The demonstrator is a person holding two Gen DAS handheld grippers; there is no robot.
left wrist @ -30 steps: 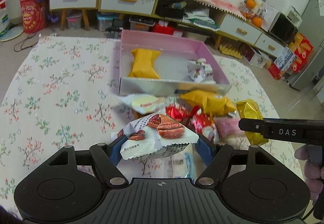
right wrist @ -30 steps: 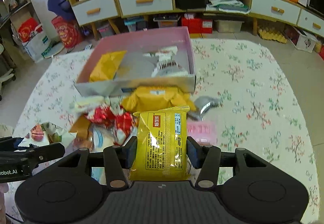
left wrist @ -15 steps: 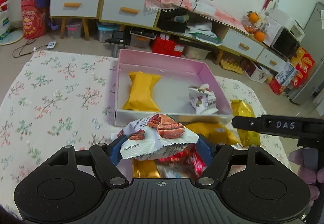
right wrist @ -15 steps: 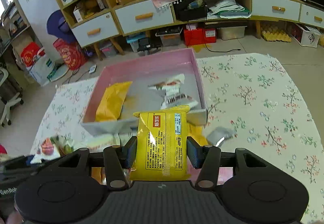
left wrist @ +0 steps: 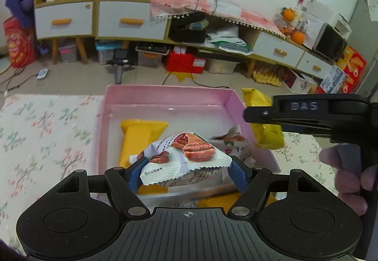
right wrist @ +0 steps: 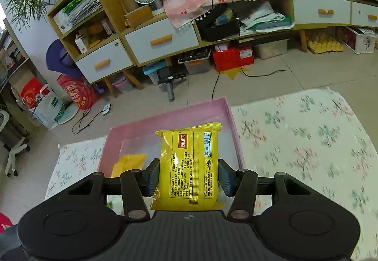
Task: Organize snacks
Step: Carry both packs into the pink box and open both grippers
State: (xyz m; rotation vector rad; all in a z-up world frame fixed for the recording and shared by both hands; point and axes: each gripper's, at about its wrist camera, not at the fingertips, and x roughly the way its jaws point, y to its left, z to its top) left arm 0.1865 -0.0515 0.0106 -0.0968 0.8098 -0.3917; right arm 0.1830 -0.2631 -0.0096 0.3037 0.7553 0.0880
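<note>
I've got my left gripper [left wrist: 186, 174] pinching a white nut packet [left wrist: 182, 159] right over the pink box [left wrist: 165, 98], and my right gripper [right wrist: 187, 177] clamped on a yellow packet [right wrist: 189, 166] above its far end. Two snacks lie inside: a yellow bag [left wrist: 137, 136] and another nut packet [left wrist: 234, 145]. I'd call it partway, with both packets unreleased and more yellow wrapping showing outside the near wall.

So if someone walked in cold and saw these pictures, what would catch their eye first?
Probably the yellow snack pack clamped upright in the right gripper, filling the middle of that view. Next, the white pecan packet in the left gripper. Both hang over the pink box, which already holds a yellow wrapper and another pecan packet.
</note>
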